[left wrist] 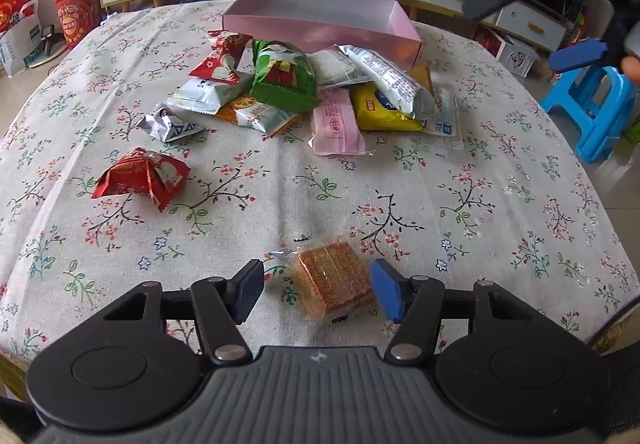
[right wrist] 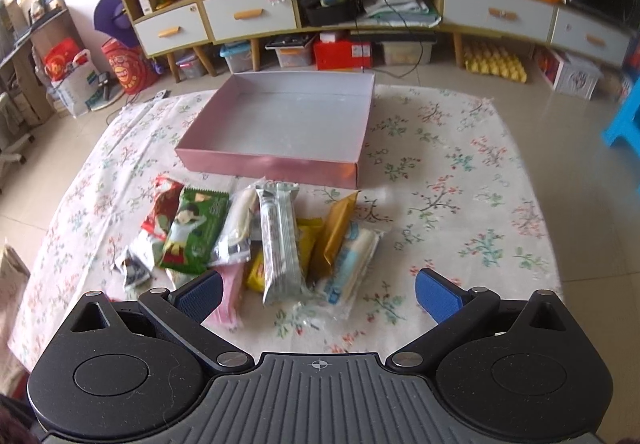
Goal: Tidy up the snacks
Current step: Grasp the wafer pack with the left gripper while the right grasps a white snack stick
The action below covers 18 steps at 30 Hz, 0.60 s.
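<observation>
A pile of wrapped snacks (left wrist: 304, 92) lies on the floral tablecloth in front of an empty pink box (left wrist: 320, 18). A clear-wrapped wafer biscuit (left wrist: 334, 282) lies on the cloth between the fingers of my left gripper (left wrist: 318, 292), which is open around it; the right pad is close to the wrapper. A red snack packet (left wrist: 142, 176) lies apart at the left. My right gripper (right wrist: 320, 296) is open and empty, above the near side of the pile (right wrist: 260, 244), with the pink box (right wrist: 280, 124) beyond. The right gripper also shows in the left wrist view (left wrist: 560, 28) at the upper right.
The round table (left wrist: 480, 204) has a floral cloth. A blue plastic stool (left wrist: 592, 112) stands to its right. Cabinets with white drawers (right wrist: 496, 12) and storage boxes (right wrist: 344, 52) line the far wall. Bags (right wrist: 76, 76) stand on the floor at the left.
</observation>
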{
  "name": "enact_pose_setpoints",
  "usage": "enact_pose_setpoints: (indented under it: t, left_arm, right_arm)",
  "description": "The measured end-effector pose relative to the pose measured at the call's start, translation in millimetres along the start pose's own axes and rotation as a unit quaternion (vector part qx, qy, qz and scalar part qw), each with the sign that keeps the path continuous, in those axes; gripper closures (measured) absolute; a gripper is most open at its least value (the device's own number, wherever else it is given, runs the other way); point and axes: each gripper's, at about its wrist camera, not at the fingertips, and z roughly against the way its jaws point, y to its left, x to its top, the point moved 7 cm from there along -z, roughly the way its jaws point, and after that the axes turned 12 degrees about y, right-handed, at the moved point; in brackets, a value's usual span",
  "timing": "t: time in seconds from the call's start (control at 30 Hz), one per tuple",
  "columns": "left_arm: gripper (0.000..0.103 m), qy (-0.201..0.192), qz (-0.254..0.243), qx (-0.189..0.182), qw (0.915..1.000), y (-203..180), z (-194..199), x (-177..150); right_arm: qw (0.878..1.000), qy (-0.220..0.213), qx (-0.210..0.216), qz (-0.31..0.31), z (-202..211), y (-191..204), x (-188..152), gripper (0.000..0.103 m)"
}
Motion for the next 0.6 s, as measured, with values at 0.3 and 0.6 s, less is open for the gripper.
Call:
enact_pose_setpoints:
  t: [0.3, 0.6]
  left_arm:
    - [0.067, -0.018, -0.019, -0.011, 0.9996, -8, -5, 4]
    - [0.078, -0.022, 0.022, -0.068, 0.9972, 18, -1, 6]
  right_arm:
    - [0.997, 0.021, 0.035, -0.068, -32, -29, 19, 0.01]
    - [0.999, 0.034, 0.043, 0.002, -62, 0, 30, 0.032]
